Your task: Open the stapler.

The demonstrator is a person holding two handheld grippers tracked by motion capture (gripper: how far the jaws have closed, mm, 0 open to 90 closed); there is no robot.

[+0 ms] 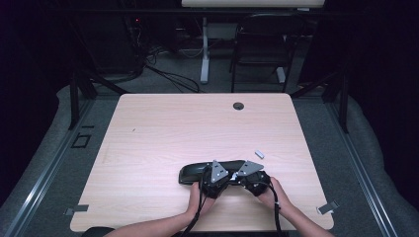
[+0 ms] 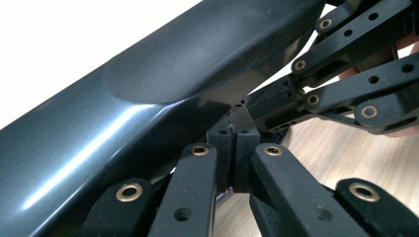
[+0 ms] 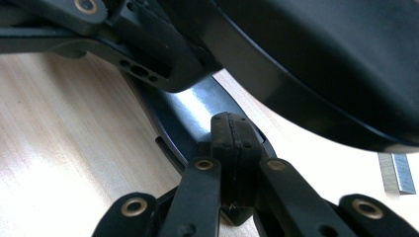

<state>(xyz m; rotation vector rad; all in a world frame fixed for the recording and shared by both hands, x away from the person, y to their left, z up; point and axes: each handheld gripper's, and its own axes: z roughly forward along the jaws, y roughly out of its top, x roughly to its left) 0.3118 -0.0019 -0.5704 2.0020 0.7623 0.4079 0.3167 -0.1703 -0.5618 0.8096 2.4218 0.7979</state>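
Note:
A long glossy black stapler [image 1: 190, 174] lies near the front edge of the light wooden table [image 1: 163, 133]. Both hands hold their grippers close together at its right part. My left gripper [image 1: 213, 178] is shut, pads pressed flat together, tips against the stapler's dark body [image 2: 148, 89]; nothing shows between the pads [image 2: 236, 143]. My right gripper [image 1: 253, 178] is shut too, its tips [image 3: 232, 133] resting over the stapler's shiny lower part [image 3: 190, 111], while the black upper body [image 3: 321, 64] looms above. Whether either pinches a thin edge I cannot tell.
A short strip of staples [image 1: 259, 154] lies on the table just right of and beyond the grippers, also seen in the right gripper view as a silver strip [image 3: 398, 173]. A cable hole [image 1: 238, 105] sits near the far edge. A chair [image 1: 262, 44] stands beyond the table.

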